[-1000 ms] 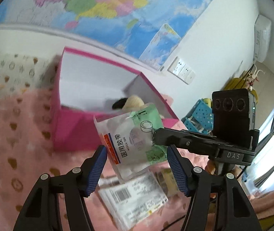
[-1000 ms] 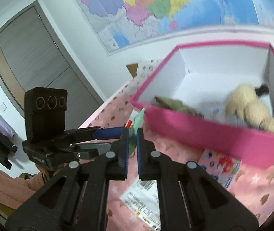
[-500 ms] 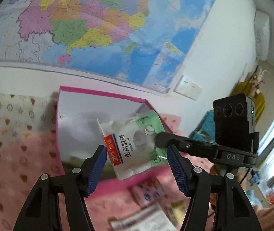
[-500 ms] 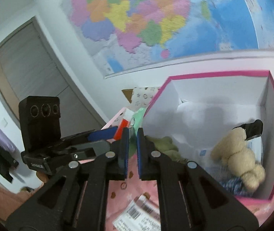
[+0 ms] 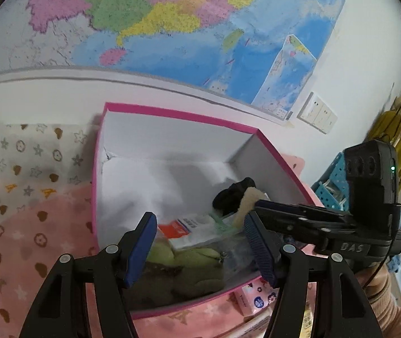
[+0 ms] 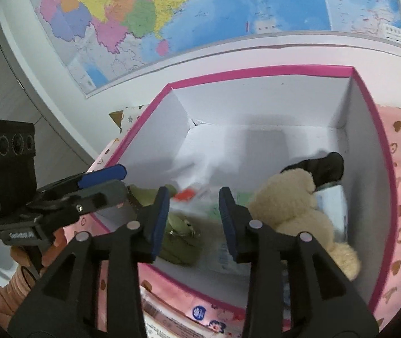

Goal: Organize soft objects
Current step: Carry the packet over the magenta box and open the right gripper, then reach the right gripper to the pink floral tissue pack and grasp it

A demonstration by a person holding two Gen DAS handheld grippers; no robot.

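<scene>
A: Right wrist view has the packet (image 6: pixel 200 197) with the red and white label lying in the pink box (image 6: pixel 256 74), blurred, on the green soft toy (image 6: pixel 180 236) and just beside the cream plush bear (image 6: pixel 293 205). Is it let go?

B: It looks so. The right hand-held gripper (image 6: pixel 194 217) hangs over the box with its jaws opening, and nothing is pressed between the pads; the packet sits below them, possibly mid-drop, given the blur.

A: And the left hand-held gripper (image 5: pixel 200 242)?

B: Half-wide and holding nothing, pointing down into the same box, over the packet (image 5: pixel 192 229).

A: So how much of the tidying is done?

B: The bear, the green toy, a black item (image 6: pixel 324 166) and the packet are inside. Outside, on the pink bedspread (image 5: pixel 17 239) before the box's near wall, a floral tissue pack (image 5: pixel 256 300) and a labelled white parcel (image 6: pixel 158 315) lie waiting. Those seem left to collect.
</scene>
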